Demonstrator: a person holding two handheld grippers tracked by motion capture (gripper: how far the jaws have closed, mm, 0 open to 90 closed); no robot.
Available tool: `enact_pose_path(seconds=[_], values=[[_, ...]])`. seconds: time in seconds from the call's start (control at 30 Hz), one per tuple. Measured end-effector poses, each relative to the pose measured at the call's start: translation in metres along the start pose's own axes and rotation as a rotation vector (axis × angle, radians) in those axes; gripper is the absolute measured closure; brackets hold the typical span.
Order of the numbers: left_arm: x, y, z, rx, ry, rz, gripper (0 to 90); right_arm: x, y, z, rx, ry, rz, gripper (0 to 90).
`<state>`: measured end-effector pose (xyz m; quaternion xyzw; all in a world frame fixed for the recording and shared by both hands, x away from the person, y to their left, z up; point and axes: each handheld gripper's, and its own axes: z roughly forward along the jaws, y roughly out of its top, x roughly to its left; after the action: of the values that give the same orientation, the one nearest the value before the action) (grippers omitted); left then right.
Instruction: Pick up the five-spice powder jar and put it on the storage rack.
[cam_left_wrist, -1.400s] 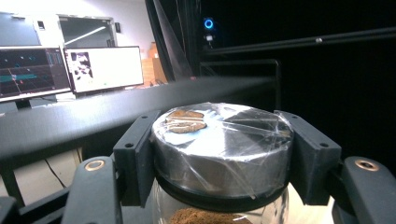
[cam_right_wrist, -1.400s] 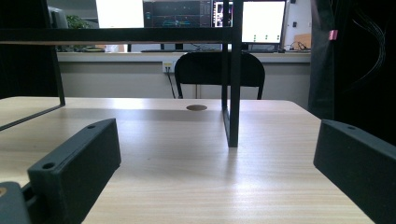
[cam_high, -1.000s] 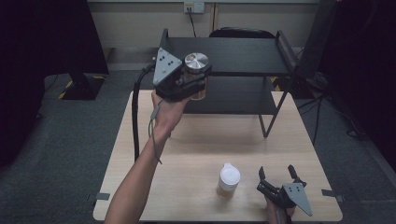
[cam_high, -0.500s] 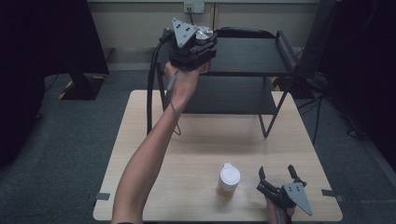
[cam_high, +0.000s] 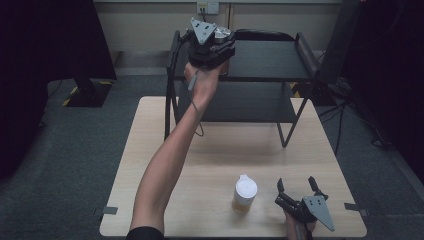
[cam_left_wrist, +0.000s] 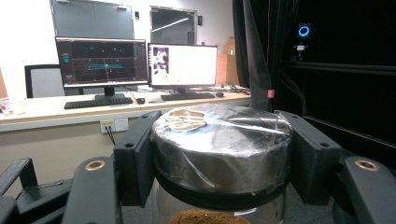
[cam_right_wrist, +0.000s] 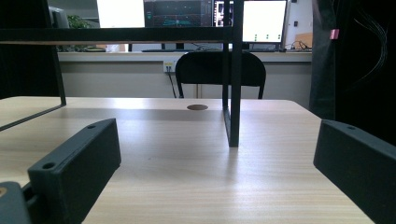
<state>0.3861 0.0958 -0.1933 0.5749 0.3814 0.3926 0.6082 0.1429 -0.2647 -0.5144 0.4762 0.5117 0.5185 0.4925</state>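
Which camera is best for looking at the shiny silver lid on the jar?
The left gripper view: the silver lid sits close up between that gripper's black jaws, plastic wrap and all. In the high view the left gripper covers most of it at the rack's top shelf.

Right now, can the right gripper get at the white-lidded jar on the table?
Probably yes: the right gripper rests open beside the white-lidded jar, with bare table between them and nothing blocking.

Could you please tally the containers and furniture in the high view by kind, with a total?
Silver-lidded jars, held in the left gripper at the rack's top shelf: 1
White-lidded bottles on the table: 1
Black two-shelf racks: 1
Wooden tables: 1
Total: 4
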Motion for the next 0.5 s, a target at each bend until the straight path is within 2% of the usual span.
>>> enact_pose_path(seconds=[0.17, 0.23, 0.27, 0.3, 0.33, 0.37, 0.5], values=[[0.0, 0.001, 0.0, 0.004, 0.0, 0.011, 34.9, 0.0, 0.0, 0.0, -0.001, 0.001, 0.0, 0.0], [-0.001, -0.001, 0.0, 0.0, 0.008, 0.032, 33.3, 0.0, 0.0, 0.0, -0.001, 0.001, 0.0, 0.0], [-0.001, -0.001, 0.0, 0.0, 0.008, 0.032, 22.1, 0.0, 0.0, 0.0, -0.001, 0.001, 0.0, 0.0], [0.0, 0.0, 0.0, 0.002, 0.008, 0.031, 17.9, 0.0, 0.0, 0.0, 0.0, 0.0, 0.0, 0.0], [0.004, 0.0, -0.003, 0.0, -0.008, -0.005, 14.8, 0.0, 0.0, 0.0, -0.001, -0.001, 0.0, 0.0], [0.004, -0.002, -0.006, -0.013, -0.003, -0.015, 9.2, 0.0, 0.0, 0.0, -0.001, -0.001, 0.0, 0.0], [0.002, -0.012, -0.018, -0.061, 0.025, -0.001, 0.3, 0.0, 0.0, 0.0, -0.001, -0.002, 0.0, 0.0]])
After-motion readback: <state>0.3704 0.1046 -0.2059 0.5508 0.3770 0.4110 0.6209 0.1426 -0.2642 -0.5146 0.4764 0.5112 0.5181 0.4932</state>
